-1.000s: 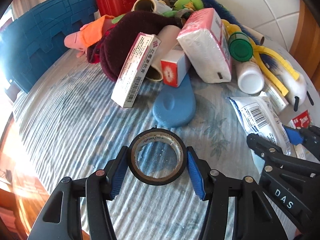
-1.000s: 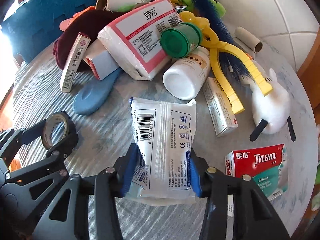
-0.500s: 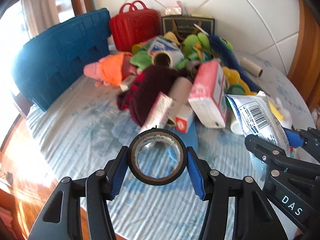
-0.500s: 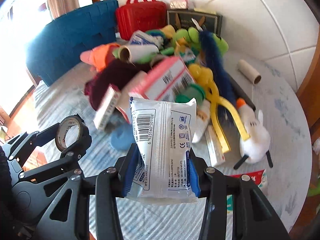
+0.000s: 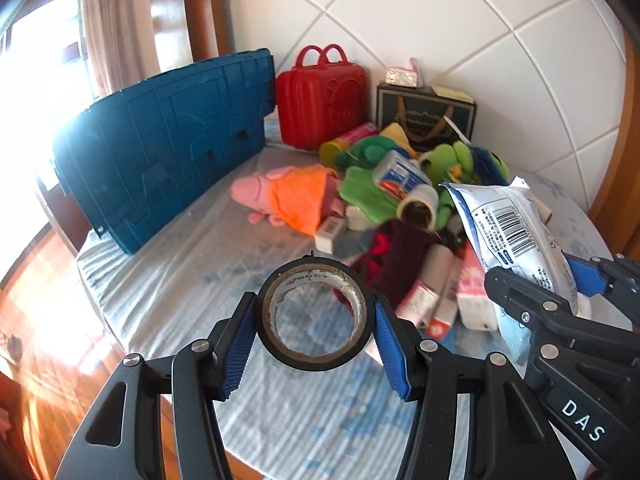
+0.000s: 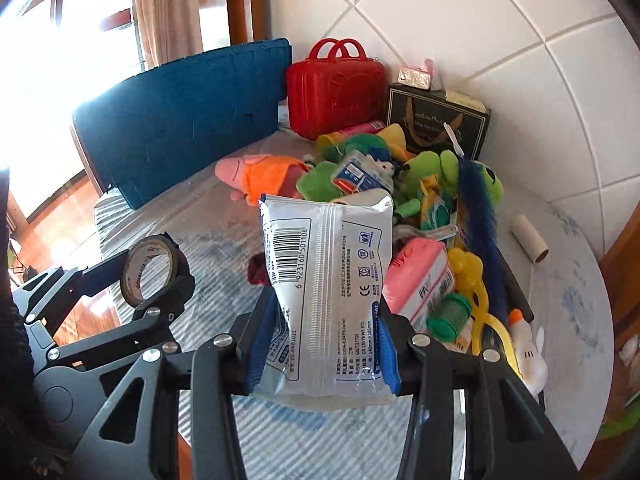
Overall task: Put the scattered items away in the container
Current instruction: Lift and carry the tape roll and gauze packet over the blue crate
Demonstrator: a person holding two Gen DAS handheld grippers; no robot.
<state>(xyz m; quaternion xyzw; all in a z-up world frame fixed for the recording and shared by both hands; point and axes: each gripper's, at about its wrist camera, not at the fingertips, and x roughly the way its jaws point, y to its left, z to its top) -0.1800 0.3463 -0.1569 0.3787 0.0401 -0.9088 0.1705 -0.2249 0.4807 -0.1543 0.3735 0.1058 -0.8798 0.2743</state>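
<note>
Tape roll [image 5: 315,316], a black ring with a see-through middle, sits clamped between the blue pads of the left claw [image 5: 315,338], held clear above the desk [image 5: 172,280]. From the left wrist view, a bare stretch of striped cloth lies between the claw and the blue crate [image 5: 168,148], which stands along the desk's left edge by the window. The heap of toys and boxes [image 5: 384,216] fills the middle and right, reaching back to a red case [image 5: 320,96] against the tiled wall. At the right edge the right claw [image 5: 560,280] holds a white packet [image 5: 512,232], close beside the left claw but apart from it.

From the right wrist view, the right claw [image 6: 324,344] grips the white packet [image 6: 324,280] by its lower half, upright, above the desk's near rim. The tape roll [image 6: 150,268] hangs at the left in the left claw [image 6: 156,280]. Open cloth runs from there to the blue crate [image 6: 180,120]. A cardboard tube [image 6: 530,238] lies alone on the clear right side, well apart from the heap.
</note>
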